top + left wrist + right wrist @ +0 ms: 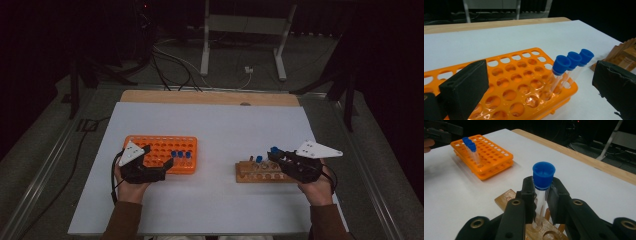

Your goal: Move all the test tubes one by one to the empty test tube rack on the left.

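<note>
Jaws of the right hand-held gripper (541, 195) clamp a clear blue-capped test tube (542, 187) upright over the wooden rack (506, 200); left hand-held gripper (536, 85) gapes above the orange plastic rack (524, 87), at nine o'clock on the white surface (225, 125).

White-topped table (210, 200): orange rack (162, 148) left, wooden rack (250, 175) right, well apart.

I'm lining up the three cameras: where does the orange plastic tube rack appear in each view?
High view: orange plastic tube rack sits left of centre on the white sheet, by the left gripper.
Left gripper view: it spans the lower middle, between the open jaws.
Right gripper view: upper left, far off.
Shared landmark: three blue-capped clear tubes standing in a row at one end of the rack.
</note>
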`<action>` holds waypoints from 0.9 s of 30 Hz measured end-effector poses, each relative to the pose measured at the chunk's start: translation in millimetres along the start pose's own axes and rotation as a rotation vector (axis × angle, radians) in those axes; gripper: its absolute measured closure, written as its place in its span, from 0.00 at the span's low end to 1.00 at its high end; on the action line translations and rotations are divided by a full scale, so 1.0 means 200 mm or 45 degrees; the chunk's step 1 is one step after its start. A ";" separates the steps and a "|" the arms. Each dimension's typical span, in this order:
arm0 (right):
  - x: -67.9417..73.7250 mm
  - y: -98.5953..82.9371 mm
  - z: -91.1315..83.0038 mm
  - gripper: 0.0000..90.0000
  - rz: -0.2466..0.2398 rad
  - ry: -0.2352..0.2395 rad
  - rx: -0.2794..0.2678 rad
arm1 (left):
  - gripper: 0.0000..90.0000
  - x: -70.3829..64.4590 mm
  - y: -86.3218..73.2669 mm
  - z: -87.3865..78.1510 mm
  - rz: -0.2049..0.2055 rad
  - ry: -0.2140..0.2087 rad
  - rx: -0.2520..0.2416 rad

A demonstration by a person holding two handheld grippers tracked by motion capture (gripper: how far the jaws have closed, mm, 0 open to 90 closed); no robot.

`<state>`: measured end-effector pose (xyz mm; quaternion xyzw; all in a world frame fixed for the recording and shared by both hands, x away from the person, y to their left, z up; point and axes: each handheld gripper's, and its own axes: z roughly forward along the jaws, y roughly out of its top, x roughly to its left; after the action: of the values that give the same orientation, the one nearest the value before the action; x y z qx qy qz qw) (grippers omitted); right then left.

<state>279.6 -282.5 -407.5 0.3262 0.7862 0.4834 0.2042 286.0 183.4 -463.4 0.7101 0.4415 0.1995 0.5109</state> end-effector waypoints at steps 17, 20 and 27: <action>0.08 0.06 -0.02 0.86 -0.036 0.082 -0.005 | 0.04 -0.01 0.02 -0.02 0.031 0.012 -0.034; 0.10 0.07 0.00 0.86 -0.036 0.106 -0.010 | 0.02 -0.02 0.03 -0.02 0.032 0.017 -0.039; 0.17 0.13 0.08 0.86 -0.051 0.160 -0.023 | 0.01 -0.05 0.04 -0.02 0.042 0.011 -0.050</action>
<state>274.6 -240.1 -392.6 0.2775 0.7994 0.5059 0.1672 281.6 177.5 -452.8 0.7062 0.4279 0.2197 0.5195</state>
